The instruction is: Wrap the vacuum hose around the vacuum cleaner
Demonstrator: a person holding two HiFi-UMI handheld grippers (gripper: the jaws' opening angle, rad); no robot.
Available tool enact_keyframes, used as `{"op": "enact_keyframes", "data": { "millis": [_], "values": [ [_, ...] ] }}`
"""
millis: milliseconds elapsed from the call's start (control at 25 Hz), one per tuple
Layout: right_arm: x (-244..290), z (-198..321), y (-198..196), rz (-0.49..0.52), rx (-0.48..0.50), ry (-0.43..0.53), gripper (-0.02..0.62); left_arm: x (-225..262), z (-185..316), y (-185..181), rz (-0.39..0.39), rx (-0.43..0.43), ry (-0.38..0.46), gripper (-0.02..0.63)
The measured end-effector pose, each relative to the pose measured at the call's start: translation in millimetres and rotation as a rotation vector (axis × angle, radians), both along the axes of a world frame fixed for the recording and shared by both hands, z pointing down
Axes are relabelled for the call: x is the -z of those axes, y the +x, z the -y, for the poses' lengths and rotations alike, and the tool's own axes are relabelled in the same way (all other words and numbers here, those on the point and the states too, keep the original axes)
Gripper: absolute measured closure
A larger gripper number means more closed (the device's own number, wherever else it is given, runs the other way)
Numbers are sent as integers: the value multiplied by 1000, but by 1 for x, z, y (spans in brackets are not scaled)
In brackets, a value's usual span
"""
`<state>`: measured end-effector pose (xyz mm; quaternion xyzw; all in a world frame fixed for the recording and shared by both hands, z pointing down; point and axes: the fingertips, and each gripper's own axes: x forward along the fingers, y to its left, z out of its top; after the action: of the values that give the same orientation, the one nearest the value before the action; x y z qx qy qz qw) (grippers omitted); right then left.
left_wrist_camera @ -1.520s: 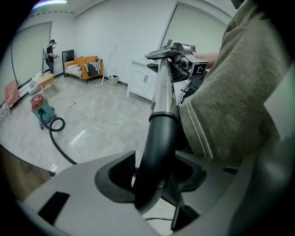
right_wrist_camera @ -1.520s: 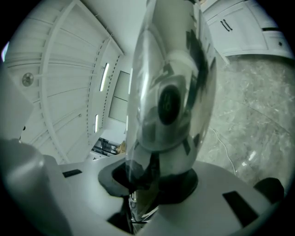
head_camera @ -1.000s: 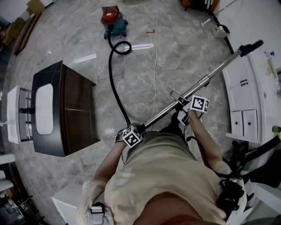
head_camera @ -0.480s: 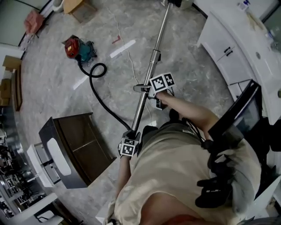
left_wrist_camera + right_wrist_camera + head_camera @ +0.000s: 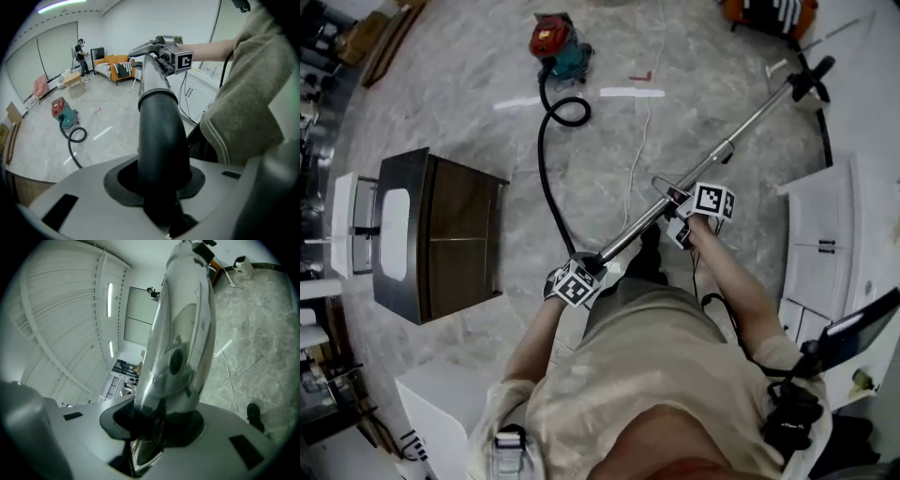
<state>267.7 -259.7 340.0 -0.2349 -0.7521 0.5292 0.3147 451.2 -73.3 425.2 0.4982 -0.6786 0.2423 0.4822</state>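
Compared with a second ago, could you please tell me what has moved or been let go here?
Only the head view swung aside and back; the wand lies much as it did. Nothing was taken or released: the left claw stays shut on the black hose end, the right claw on the wand. The vacuum cleaner and the looped hose have not shifted.

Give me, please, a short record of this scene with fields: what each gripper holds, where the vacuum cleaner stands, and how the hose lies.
left gripper: shut on the black hose end, where it joins the metal wand
right gripper: shut on the metal wand, further along it
vacuum cleaner: red and teal, on the floor, apart from the person
hose: on the floor, one loop beside the vacuum cleaner, not wrapped around it
task: wrapping not yet done
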Motion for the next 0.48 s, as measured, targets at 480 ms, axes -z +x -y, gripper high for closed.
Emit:
{"op": "enact_keyframes", "data": {
  "millis": [480],
  "values": [
    [-4,39,-118,-133,9,191,486,-34,51,-133,58,4,169,511]
  ]
}}
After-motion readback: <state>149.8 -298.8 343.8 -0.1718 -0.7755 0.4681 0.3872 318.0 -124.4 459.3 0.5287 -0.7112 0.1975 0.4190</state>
